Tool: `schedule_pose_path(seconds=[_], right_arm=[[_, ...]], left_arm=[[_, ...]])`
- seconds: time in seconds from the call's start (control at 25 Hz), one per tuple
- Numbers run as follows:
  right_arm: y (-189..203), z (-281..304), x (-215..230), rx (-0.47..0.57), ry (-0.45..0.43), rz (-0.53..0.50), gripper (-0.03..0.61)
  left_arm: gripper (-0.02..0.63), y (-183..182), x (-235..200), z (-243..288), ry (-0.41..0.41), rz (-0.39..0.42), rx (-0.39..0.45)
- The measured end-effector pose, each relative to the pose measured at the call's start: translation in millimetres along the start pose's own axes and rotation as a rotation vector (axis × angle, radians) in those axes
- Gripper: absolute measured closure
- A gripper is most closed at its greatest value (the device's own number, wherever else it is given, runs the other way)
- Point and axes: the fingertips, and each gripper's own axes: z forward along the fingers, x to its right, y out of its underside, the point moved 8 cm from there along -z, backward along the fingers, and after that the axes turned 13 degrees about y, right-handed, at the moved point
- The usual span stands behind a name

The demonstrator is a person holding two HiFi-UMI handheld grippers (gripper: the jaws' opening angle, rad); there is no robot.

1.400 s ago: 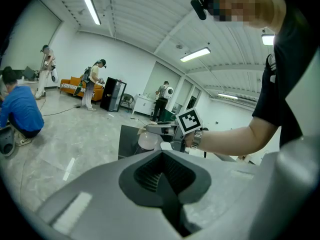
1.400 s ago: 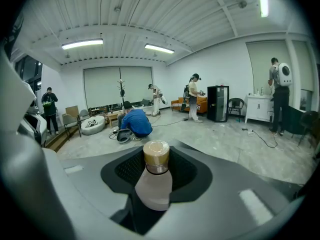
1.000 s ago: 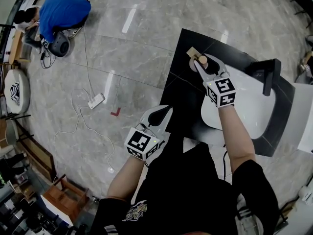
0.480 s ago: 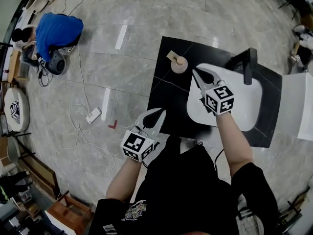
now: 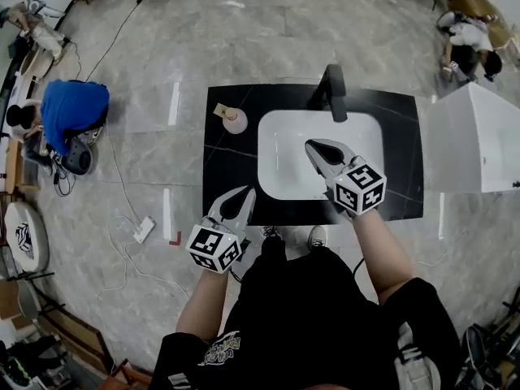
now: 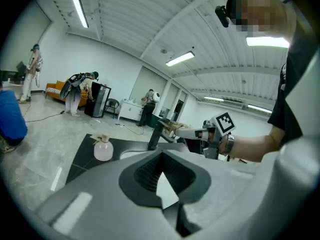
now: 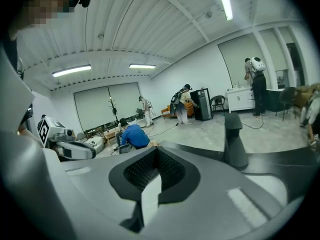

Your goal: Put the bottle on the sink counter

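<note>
Bottle on sink counter, details too small

The floor on my feed is glossy grey marble-look tile, and the ceiling lights show on it as pale streaks. A white cable trails across it to a power strip, just beside a red tape corner. A person in a blue top crouches near the left edge. A white box-like unit stands at the right. Looking level across the room, I see white walls and a ribbed white ceiling with strip lights. An orange sofa and a black cabinet stand at the far end, where several people are standing.
</note>
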Motion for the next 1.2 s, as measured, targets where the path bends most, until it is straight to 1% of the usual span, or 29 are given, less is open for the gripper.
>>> schedule_pose_path(seconds=[0.2, 0.32, 0.44, 0.76, 1.08, 1.2], right_arm=[[6, -70, 21, 0.018, 0.051, -0.009, 0.551], [10, -107, 34, 0.040, 0.098, 0.019, 0.551], [17, -139, 43, 0.049, 0.114, 0.034, 0.551], [46, -187, 39, 0.042, 0.074, 0.041, 0.551], [63, -218, 47, 0.020, 0.037, 0.030, 0.551], [73, -224, 45, 0.005, 0.007, 0.024, 0.551]], left_arm=[[0.612, 7, 41, 28, 0.053, 0.023, -0.017], [0.612, 8, 65, 42, 0.077, 0.036, -0.020], [0.612, 10, 89, 56, 0.099, 0.051, -0.034], [0.612, 25, 137, 85, 0.129, 0.067, -0.049], [0.612, 40, 174, 101, 0.120, 0.059, -0.051], [0.612, 48, 185, 105, 0.112, 0.054, -0.056]])
